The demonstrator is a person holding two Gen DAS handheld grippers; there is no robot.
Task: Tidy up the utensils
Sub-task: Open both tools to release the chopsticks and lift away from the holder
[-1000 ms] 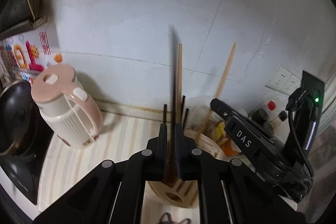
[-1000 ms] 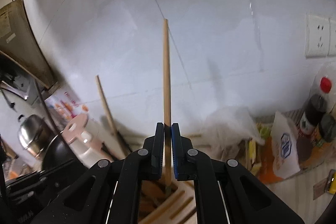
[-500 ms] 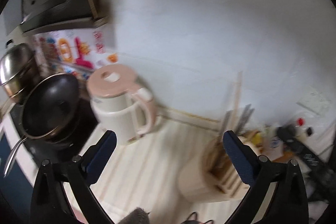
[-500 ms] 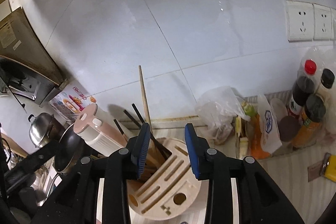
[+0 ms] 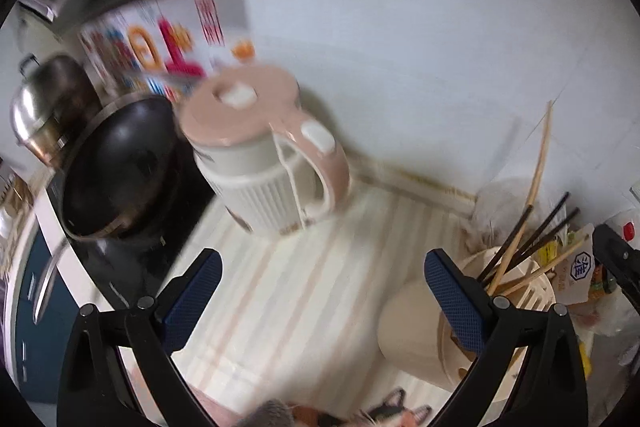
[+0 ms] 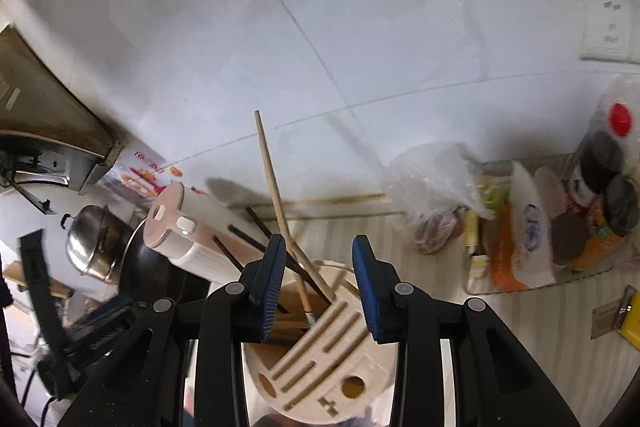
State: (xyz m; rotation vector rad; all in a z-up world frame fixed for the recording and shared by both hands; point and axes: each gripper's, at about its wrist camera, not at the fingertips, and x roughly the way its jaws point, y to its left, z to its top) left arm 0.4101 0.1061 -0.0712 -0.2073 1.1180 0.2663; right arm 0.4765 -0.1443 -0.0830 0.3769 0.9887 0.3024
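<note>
A beige round utensil holder (image 6: 320, 355) with slots stands on the counter right below my right gripper (image 6: 320, 287), which is open and empty above it. Wooden chopsticks (image 6: 276, 195) and dark chopsticks (image 6: 256, 223) lean in its open compartment. In the left wrist view the holder (image 5: 416, 331) sits at the lower right with the chopsticks (image 5: 536, 187) sticking out. My left gripper (image 5: 320, 303) is wide open and empty over the striped counter, left of the holder.
A pink and white kettle (image 5: 264, 155) stands at the back. A black wok (image 5: 120, 163) and steel pot (image 5: 44, 115) are on the stove to the left. Bags (image 6: 516, 227) and sauce bottles (image 6: 604, 163) crowd the right side by the wall.
Both grippers opened and let go of their chopsticks, which now stand in the holder. The left gripper swung left and back; the right gripper pulled back above the holder.
</note>
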